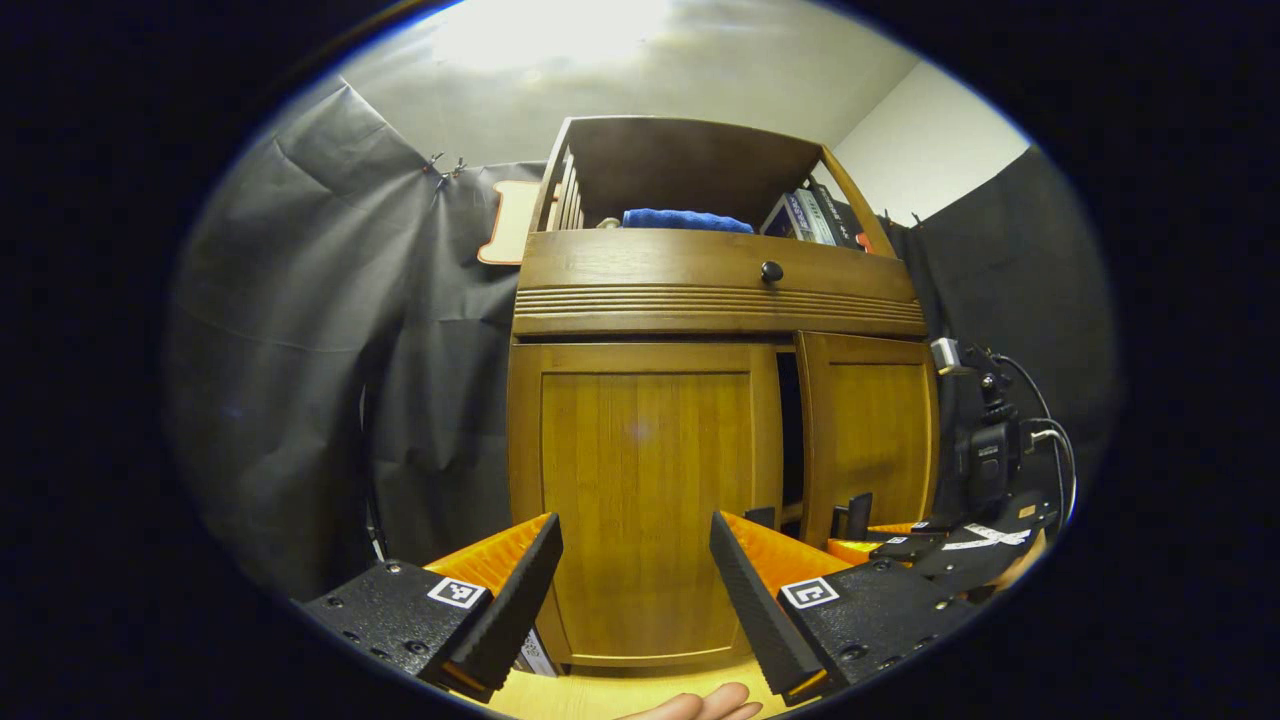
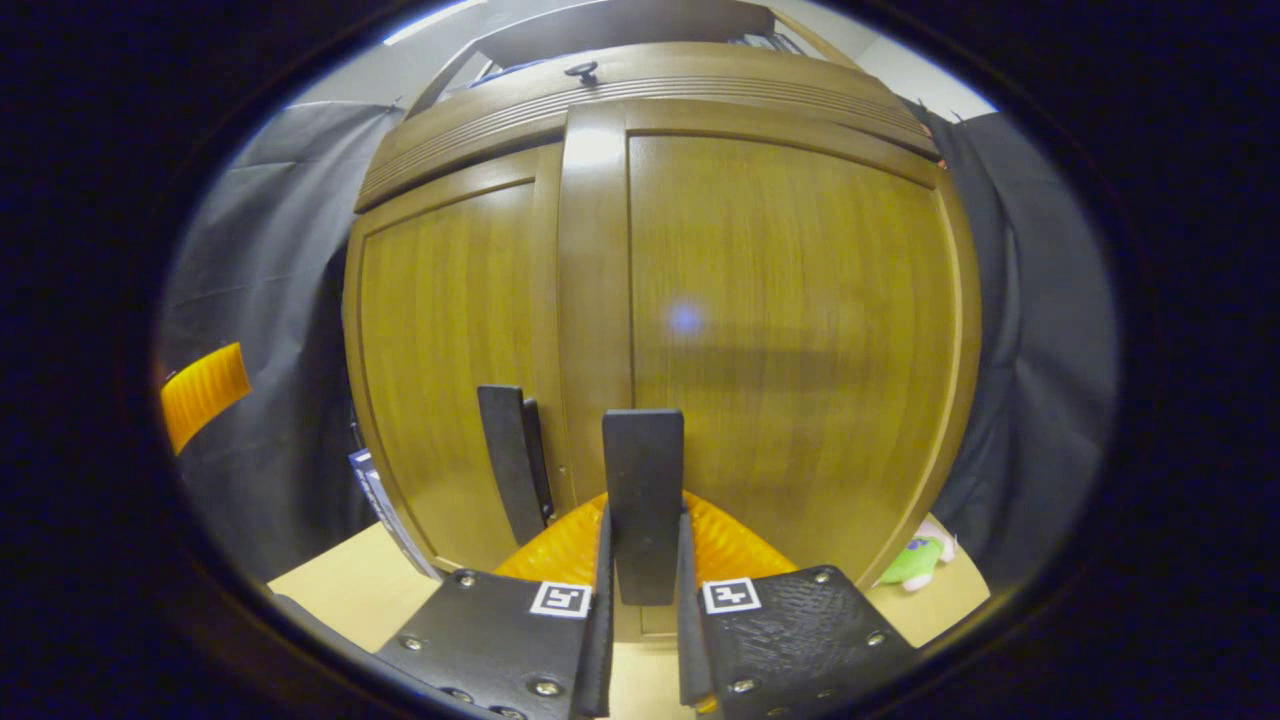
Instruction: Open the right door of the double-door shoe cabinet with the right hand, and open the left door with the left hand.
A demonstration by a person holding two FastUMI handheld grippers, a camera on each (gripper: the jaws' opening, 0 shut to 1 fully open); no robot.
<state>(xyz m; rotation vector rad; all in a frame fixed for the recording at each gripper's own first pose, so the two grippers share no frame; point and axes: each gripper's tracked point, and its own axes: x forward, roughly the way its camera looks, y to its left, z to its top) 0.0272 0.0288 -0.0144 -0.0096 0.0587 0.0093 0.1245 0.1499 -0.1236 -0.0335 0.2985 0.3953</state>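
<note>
Here, in the left gripper view, the left gripper point(image 1: 636, 590) hangs released, fingers wide apart with nothing between them. Straight ahead of it stands the cabinet point(image 1: 715, 305), and its left door point(image 1: 640, 500) is flush and closed, its handle point(image 1: 762, 517) just beyond the right finger. Farther to the right, the right door point(image 1: 868, 435) stands ajar with a dark gap beside it, and the right gripper point(image 1: 858, 515) sits at its handle.

In the right gripper view, the right gripper point(image 2: 643, 620) is clenched on the right handle point(image 2: 643, 500), a dark upright bar between its fingers. The left handle point(image 2: 515, 460) stands just to its left.

Risks, as I judge them: pulling off the hinge arc could slip the bar from the pads; the two grippers could clash, since the handles sit close together.
</note>
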